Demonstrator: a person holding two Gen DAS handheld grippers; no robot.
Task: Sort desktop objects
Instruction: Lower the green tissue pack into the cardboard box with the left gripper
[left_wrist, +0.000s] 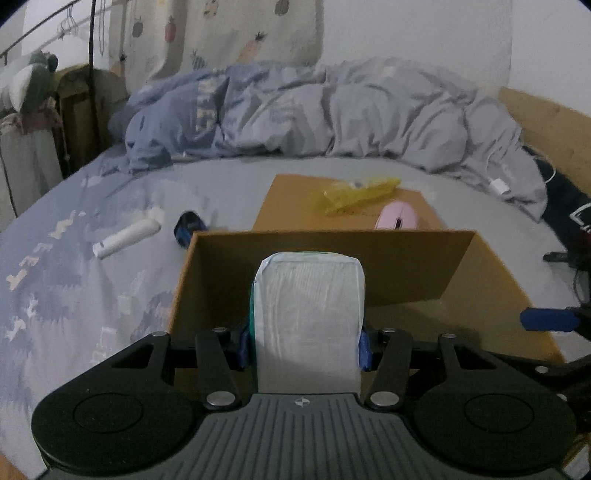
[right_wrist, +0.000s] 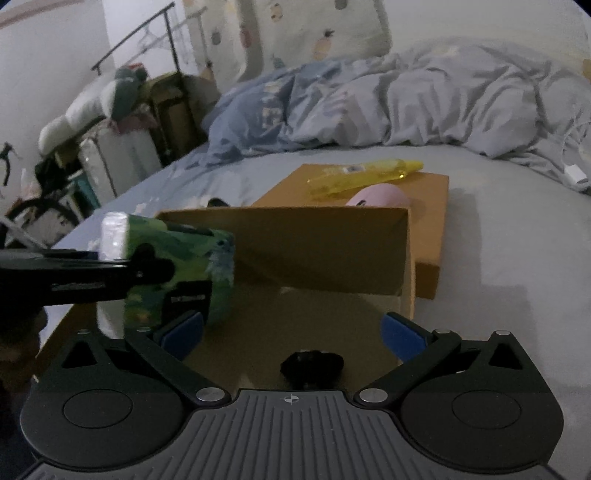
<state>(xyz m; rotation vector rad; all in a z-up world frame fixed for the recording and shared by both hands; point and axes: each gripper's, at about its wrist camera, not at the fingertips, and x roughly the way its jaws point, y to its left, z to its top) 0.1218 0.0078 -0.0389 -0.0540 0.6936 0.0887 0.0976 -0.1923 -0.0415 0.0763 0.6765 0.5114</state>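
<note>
Left gripper (left_wrist: 304, 345) is clamping a tissue pack (left_wrist: 308, 321) between its blue pads, holding it above the open cardboard box (left_wrist: 491, 273) on the bed (left_wrist: 92, 295). Right gripper (right_wrist: 291, 330) is hovering over the box with jaws spread wide, nothing between them. A pink mouse (left_wrist: 398, 218) and yellow pouch (left_wrist: 360, 192) are lying on the box lid (left_wrist: 291, 199) behind.

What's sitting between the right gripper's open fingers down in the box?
In the right wrist view, a small black object lies on the floor of the cardboard box, between the open fingers of the right gripper. It is too dark to identify.
</note>
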